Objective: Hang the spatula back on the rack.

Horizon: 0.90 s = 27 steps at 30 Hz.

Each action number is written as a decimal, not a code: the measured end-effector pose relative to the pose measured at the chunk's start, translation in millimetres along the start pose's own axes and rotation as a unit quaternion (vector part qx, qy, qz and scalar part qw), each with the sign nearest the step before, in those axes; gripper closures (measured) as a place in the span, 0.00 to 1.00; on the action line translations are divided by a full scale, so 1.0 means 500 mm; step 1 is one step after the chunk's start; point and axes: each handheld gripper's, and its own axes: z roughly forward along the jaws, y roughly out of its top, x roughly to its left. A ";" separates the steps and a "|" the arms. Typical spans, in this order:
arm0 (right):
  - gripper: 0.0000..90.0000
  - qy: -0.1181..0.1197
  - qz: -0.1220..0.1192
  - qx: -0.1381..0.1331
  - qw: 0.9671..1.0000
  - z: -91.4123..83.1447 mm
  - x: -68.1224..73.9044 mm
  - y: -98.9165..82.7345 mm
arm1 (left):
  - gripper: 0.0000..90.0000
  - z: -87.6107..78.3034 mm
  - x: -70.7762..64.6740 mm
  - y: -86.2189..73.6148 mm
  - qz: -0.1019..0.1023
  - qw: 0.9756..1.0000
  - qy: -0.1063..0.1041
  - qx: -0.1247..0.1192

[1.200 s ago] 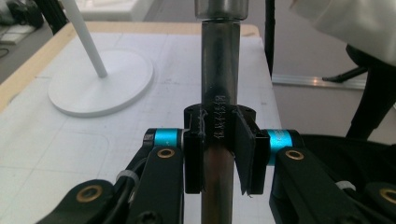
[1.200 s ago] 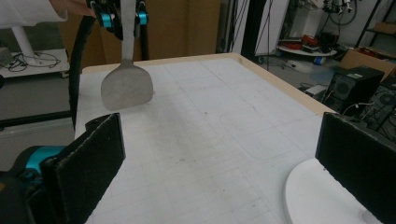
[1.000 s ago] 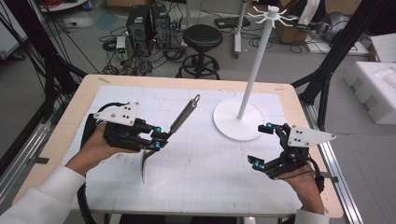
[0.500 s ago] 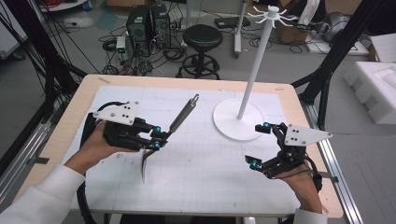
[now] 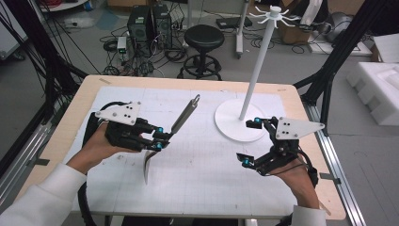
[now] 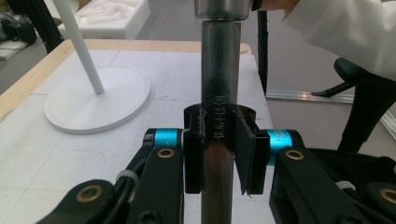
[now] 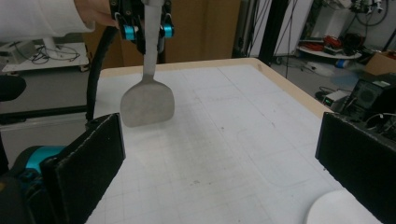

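High view first: the left gripper (image 5: 159,140) sits at about nine o'clock on the tabletop (image 5: 80,101), its fingers closed on the shaft of a metal spatula (image 5: 181,117). The spatula's handle slants up toward one o'clock, and its flat blade hangs toward six o'clock just above the white mat (image 5: 202,174). Left gripper view shows both black fingers (image 6: 193,156) pressed against the shaft (image 6: 219,116), one on each side. The right gripper (image 5: 249,142) hovers at about four o'clock, well apart from the spatula, its fingers spread wide with nothing between them. In the right gripper view the blade (image 7: 147,103) hangs above the mat beyond the spread fingers (image 7: 88,158). A white stand (image 5: 254,75) rises from its round base (image 5: 230,125) at about one o'clock, near the right gripper.
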 end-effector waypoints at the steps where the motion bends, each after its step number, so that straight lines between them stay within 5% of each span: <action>1: 0.00 0.003 -0.002 0.000 1.000 0.003 0.000 0.007 | 0.83 0.000 0.000 0.000 0.000 1.000 0.000 -0.001; 13: 0.00 0.048 0.006 -0.017 0.999 0.038 -0.009 0.060 | 0.83 0.001 0.000 0.001 0.002 1.000 -0.008 -0.004; 27: 0.00 0.090 -0.017 0.006 0.996 0.085 -0.012 0.109 | 0.83 0.006 0.002 0.000 0.004 1.000 -0.011 -0.002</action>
